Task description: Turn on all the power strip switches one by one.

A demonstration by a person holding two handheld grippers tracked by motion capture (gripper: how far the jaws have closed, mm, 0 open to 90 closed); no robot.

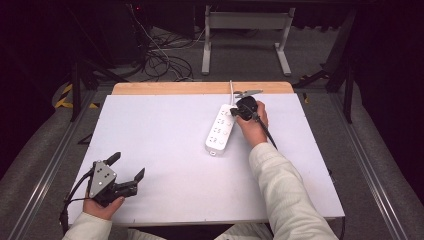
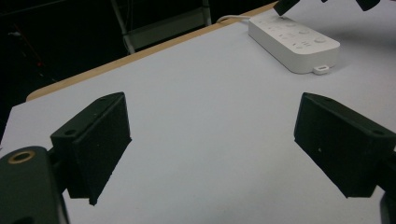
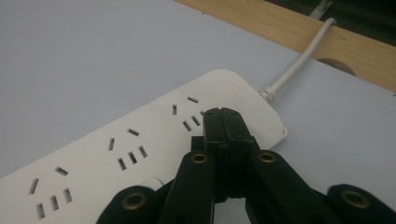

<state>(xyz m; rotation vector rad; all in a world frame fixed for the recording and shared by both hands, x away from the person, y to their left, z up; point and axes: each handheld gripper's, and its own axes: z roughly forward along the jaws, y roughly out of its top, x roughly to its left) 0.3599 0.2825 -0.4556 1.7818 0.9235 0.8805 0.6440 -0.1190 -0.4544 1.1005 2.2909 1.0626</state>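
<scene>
Item: white power strip [image 1: 220, 129], lying flat mid-table on the white board [image 1: 165, 150], sockets all vacant, cord [image 3: 299, 60] running off the far edge. Your right gripper [image 3: 223, 116]: jaws pressed together, tips over its cord-end socket. Your left gripper [image 1: 127, 167]: jaws wide, holding nothing, well apart.

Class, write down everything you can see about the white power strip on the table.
The power strip is a long, flat, round-cornered block of what looks like smooth white plastic. It lies flat on the white table, right of centre, running slantwise away from the person. Its top carries a row of slotted socket groups, all empty. A white cable leaves the far end with a ribbed collar and runs over the table's wooden far edge. The shut right tool is poised over that end near the last socket; contact is unclear.
</scene>
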